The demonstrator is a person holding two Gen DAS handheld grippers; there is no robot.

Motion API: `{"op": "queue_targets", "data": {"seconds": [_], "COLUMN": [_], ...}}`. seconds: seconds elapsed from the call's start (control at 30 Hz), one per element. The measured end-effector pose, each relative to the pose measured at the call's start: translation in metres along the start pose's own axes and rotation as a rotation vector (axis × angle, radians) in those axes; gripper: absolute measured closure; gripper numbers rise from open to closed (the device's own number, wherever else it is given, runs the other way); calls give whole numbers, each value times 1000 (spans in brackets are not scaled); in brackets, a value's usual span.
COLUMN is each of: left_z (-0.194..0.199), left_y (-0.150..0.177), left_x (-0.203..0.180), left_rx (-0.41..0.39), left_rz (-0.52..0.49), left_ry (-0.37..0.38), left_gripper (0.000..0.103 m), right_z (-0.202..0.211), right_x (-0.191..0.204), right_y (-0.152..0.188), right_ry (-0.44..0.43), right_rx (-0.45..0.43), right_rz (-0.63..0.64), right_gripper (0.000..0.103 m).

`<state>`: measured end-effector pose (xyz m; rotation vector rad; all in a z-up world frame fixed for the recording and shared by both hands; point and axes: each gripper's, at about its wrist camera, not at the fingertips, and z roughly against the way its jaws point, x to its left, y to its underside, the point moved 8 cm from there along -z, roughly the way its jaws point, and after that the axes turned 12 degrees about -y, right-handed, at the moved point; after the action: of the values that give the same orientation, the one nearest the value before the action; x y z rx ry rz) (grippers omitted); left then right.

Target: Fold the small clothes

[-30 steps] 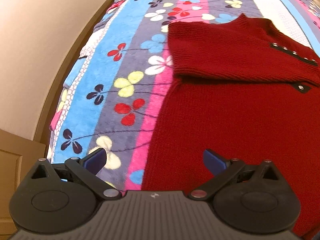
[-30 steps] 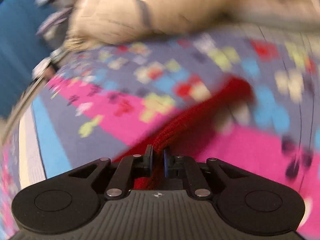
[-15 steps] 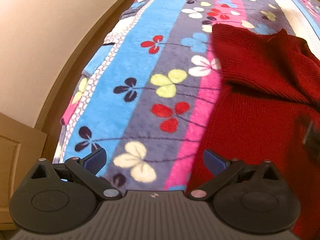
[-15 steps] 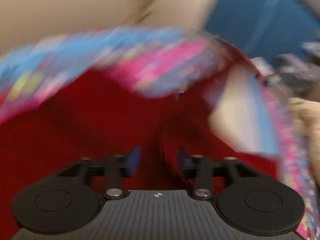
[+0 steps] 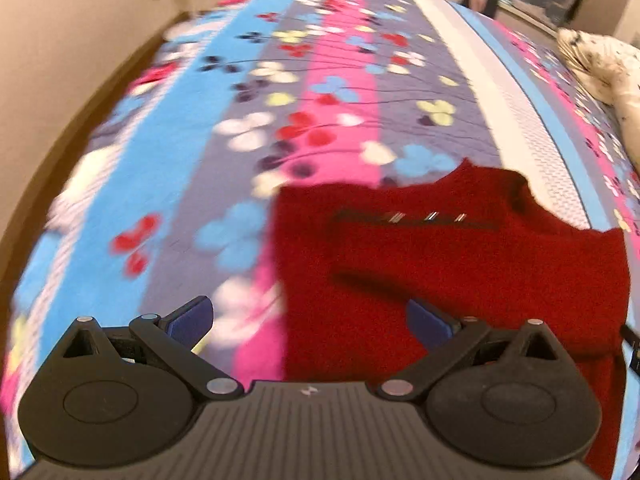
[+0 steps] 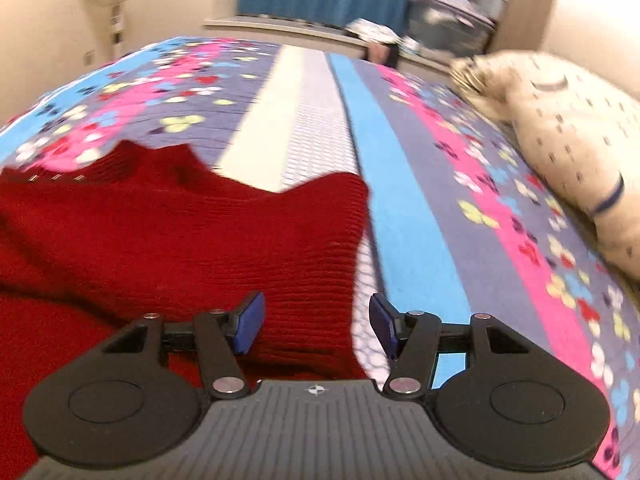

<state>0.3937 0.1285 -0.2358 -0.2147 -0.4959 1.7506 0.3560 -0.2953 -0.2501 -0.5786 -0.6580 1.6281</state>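
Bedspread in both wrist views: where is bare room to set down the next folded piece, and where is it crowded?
Free: the floral stripes between the red sweater and the wall-side edge of the bedspread, and the stretch beyond the sweater's collar. Also the blue and pink stripes between the sweater and the pillow. Crowded: the near middle, under the sweater, and the pillow's side.

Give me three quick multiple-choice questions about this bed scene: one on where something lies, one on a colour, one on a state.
1. Where does the pillow lie relative to the sweater?
A. right of it
B. on top of it
C. under it

2. What colour is the sweater?
A. green
B. dark red
C. white

3. How is the left gripper?
A. shut on the sweater
B. shut on the blanket
C. open, holding nothing

Answers: 1 A, in the right wrist view it sits at the blanket's right edge; 2 B, both views show red knit; 3 C, its pads stand far apart.
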Motion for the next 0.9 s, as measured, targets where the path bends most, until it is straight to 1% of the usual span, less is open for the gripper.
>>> {"op": "queue_targets", "data": {"seconds": [0.07,0.1,0.13,0.17,0.2,0.23,0.27,0.3,0.33,0.37,0.4,0.43,0.5,0.57,0.6,0.63,0.67,0.73,0.77,0.8,0.83,0.87,0.9], "left_z": [-21,-30,-38,-48,-58,-67,-75,-78,-78,-75,-73,-68,-53,-37,-33,-33,-36,-44,-43,-44,-46,-48,-49], "left_y": [-18,-22,-25,-26,-25,-22,-20,-20,-20,-21,-24,-27,-32,-41,-44,-45,-46,-44,-43,-41,-38,-36,-34], "left_x": [-21,-29,-35,-41,-46,-50,-49,-48,-48,-48,-47,-45,-38,-31,-29,-27,-28,-27,-27,-29,-31,-32,-35], "left_rx": [26,33,46,70,106,157,188,191,191,184,161,138,134,99,90,98,111,129,127,129,132,133,134], "left_rz": [-27,-33,-38,-45,-50,-51,-38,-30,-33,-35,-46,-53,-1,57,67,75,76,80,80,77,68,57,44], "left_ry": [13,4,-5,2,16,31,13,3,0,-10,-32,-49,17,79,88,97,108,122,128,132,126,116,112], "left_gripper": [0,0,2,21,37,53,53,53,55,71,81,99,100,100,100,99,96,95,91,90,84,69,62], "right_z": [-6,-11,-16,-19,-20,-18,-20,-21,-22,-22,-22,-22,-21,-18,-18,-17,-17,-15,-14,-13,-12,-11,-12], "right_x": [-2,4,8,10,12,17,18,19,20,21,23,24,26,28,30,31,33,36,37,37,37,36,35], "right_y": [7,11,11,11,10,12,11,10,8,7,6,5,3,1,1,0,-1,-2,-3,-3,-4,-4,-5], "right_ry": [-11,-16,-20,-28,-36,-42,-49,-55,-59,-61,-65,-67,-70,-83,-87,-89,-91,-86,-84,-83,-82,-83,-81], "right_rx": [16,18,16,13,11,11,15,17,16,12,7,2,-3,-9,-11,-14,-15,-22,-26,-28,-30,-32,-32], "right_rz": [-37,-46,-53,-57,-64,-71,-77,-82,-86,-91,-94,-97,-106,-117,-118,-116,-112,-100,-91,-86,-86,-85,-86], "right_gripper": [43,43,43,43,43,43,43,43,43,43,43,43,43,43,43,43,43,43,43,43,43,43,43]}}
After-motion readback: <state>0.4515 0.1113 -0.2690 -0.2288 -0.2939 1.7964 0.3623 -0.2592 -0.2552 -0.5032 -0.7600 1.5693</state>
